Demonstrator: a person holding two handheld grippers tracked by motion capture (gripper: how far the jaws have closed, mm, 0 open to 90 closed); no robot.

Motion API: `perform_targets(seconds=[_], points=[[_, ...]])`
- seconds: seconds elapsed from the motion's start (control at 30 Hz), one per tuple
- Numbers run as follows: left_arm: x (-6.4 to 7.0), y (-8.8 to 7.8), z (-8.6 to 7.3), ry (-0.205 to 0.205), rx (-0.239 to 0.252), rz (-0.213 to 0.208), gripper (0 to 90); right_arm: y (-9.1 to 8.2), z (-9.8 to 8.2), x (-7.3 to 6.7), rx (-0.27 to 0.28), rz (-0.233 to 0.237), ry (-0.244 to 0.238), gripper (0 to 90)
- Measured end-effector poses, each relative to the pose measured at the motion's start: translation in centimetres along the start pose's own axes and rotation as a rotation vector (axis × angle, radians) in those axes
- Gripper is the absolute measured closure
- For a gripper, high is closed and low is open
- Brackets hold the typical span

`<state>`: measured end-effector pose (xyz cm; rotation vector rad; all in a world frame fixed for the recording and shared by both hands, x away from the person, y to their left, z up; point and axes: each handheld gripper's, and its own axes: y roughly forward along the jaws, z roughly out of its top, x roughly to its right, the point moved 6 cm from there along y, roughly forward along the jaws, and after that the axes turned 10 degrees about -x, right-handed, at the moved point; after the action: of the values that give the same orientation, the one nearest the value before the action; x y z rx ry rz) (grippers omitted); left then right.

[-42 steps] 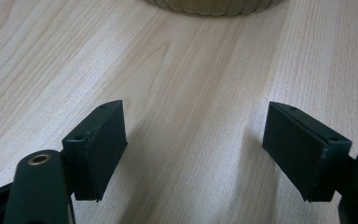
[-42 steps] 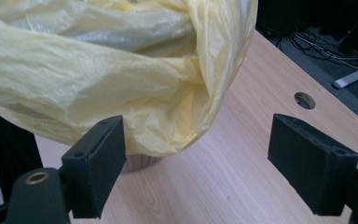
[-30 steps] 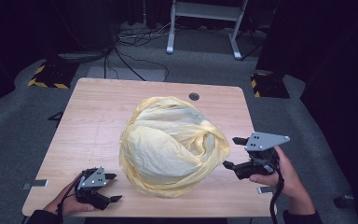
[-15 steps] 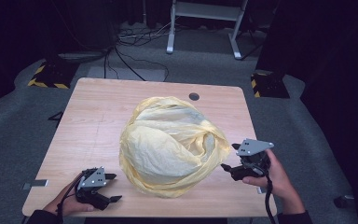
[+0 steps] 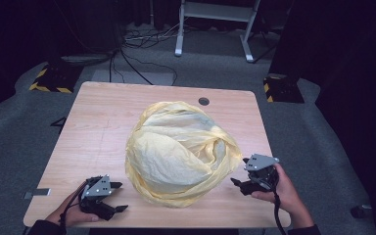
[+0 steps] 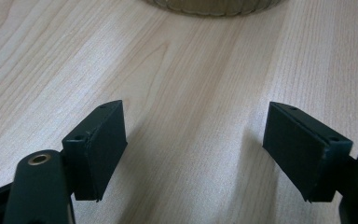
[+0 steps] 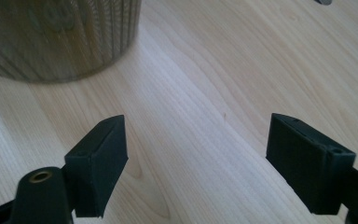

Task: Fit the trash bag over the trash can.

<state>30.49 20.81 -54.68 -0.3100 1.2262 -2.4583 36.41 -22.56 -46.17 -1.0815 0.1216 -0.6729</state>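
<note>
Yellow plastic bag (image 5: pixel 178 154): lying crumpled in the middle of the table (image 5: pixel 103 122); looking light, thin, soft and slippery, best pinched at a loose edge fold. Right gripper (image 5: pixel 240 185): hovering just beside the bag, jaws spread, empty. Left gripper (image 5: pixel 120 197): resting near the bag's opposite side, jaws spread, empty.

We see a desk (image 5: pixel 103 127) of pale, matt wood grain. On it, the yellow bag (image 5: pixel 178 152) looks like thin, crinkled, faintly glossy plastic. Our jaws are matt black.
</note>
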Motion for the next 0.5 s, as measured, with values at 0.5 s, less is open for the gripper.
perform_targets(seconds=[0.5], points=[[0.0, 0.0, 0.0, -0.001, 0.001, -0.003, 21.0, 2.9, -3.8, -0.9, -0.037, 0.009, 0.046, 20.3]])
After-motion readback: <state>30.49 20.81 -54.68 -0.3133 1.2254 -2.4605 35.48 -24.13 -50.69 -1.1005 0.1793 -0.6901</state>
